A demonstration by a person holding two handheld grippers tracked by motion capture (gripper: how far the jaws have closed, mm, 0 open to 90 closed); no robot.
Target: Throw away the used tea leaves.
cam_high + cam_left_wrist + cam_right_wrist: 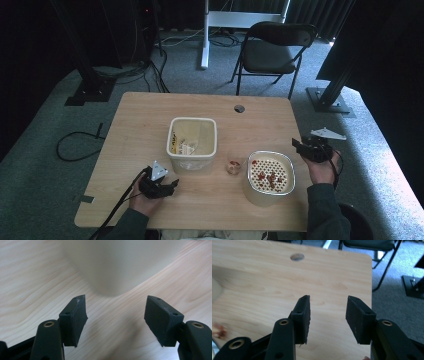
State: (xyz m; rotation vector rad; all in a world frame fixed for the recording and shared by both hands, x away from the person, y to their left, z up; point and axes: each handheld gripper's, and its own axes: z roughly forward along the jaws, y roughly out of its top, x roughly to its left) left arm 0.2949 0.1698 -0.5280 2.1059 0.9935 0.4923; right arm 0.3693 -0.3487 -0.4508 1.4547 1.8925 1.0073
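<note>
Nearest me, my left tool [173, 183] sits low over the table [140, 120], released, nothing between its jaws, aimed at the near corner of the cream tub [192, 164] just ahead. Right of that stands the bowl [256, 197], red bits on its perforated insert. My right tool [297, 145] hangs beside the bowl's far right edge (jaws apart, gripping nothing), over bare wood. A small pale lump [233, 167] lies between tub and bowl. Beyond the table stands a folding chair [275, 47].
</note>
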